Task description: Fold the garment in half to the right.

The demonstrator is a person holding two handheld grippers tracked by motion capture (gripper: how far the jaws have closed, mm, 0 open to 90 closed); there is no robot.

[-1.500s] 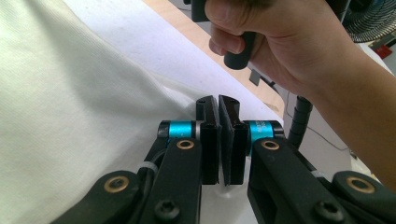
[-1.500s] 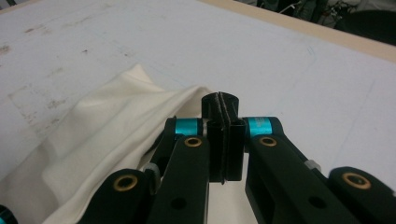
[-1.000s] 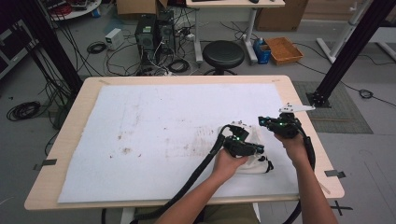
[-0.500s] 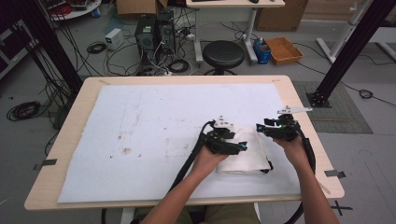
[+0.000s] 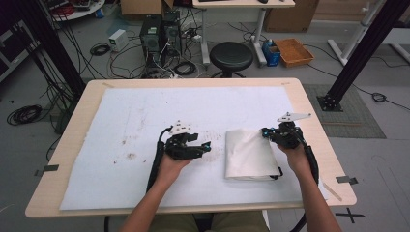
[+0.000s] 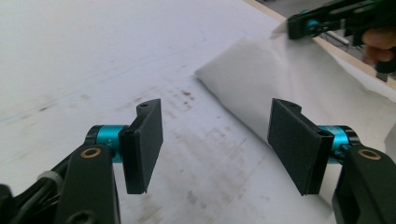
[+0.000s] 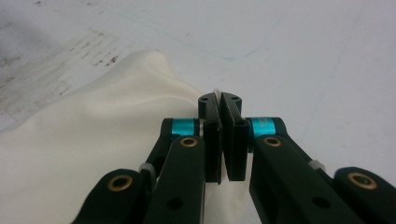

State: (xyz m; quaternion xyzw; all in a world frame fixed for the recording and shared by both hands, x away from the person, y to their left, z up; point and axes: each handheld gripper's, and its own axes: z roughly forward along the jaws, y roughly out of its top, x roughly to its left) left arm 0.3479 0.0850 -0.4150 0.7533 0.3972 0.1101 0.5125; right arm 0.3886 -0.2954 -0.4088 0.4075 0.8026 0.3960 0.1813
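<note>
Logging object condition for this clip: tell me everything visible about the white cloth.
The white cloth is soft off-white fabric, folded into a rough rectangle with gentle wrinkles. It lies on the white sheet covering the table, right of centre. The right tool is shut on its far right corner, slightly lifting it. The left tool is open beside it, not touching.

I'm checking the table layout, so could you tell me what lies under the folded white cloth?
The white cloth lies on the stained white table cover; the part beneath it is hidden.

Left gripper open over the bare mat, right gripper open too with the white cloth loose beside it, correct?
Not quite: the right gripper is shut on the white cloth, pinching its edge, as the right gripper view shows. The left gripper is open over the mat.
</note>
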